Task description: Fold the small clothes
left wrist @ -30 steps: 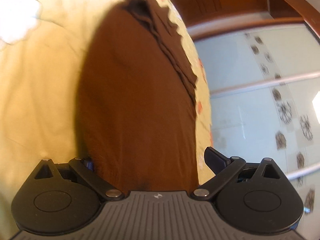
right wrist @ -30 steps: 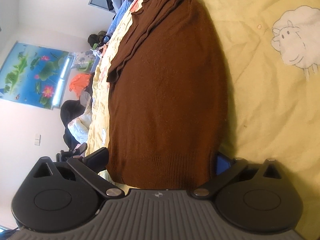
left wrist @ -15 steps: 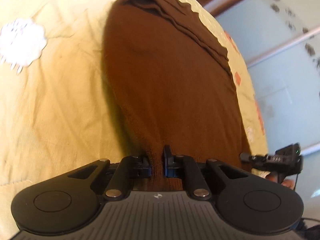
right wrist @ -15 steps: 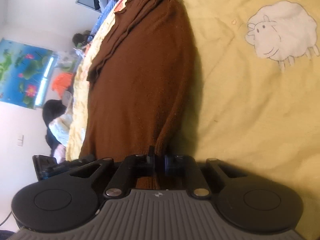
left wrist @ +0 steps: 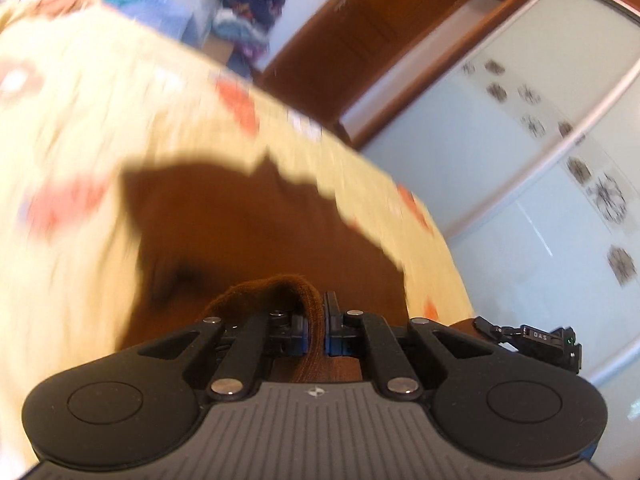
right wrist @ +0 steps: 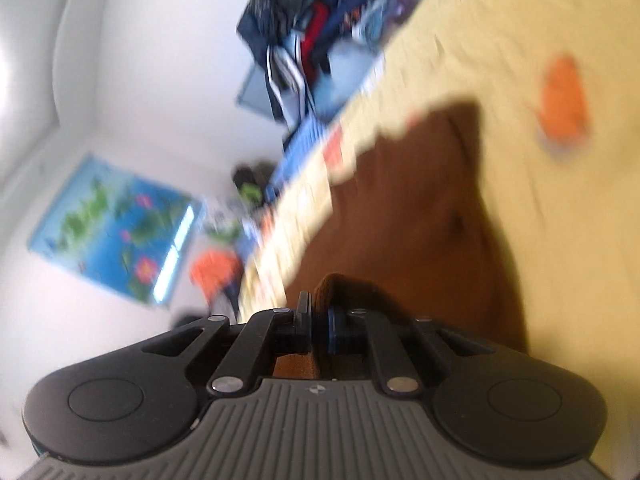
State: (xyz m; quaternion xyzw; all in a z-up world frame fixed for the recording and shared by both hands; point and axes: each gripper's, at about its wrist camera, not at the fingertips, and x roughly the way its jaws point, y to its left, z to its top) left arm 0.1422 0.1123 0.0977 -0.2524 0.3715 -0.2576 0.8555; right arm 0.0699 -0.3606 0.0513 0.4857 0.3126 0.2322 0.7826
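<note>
Now both my grippers, left and right, pinch the near hem of the sweater, whose length runs away toward the far end of the bed.

Colours of garment and bedding.
Plain dark-brown knit garment; pale yellow bedspread printed with orange-red patches; black grippers with blue pads.

The brown knit garment lies spread on the yellow patterned bedspread, its ribbed hem lifted and bunched at the near edge, the rest blurred.
</note>
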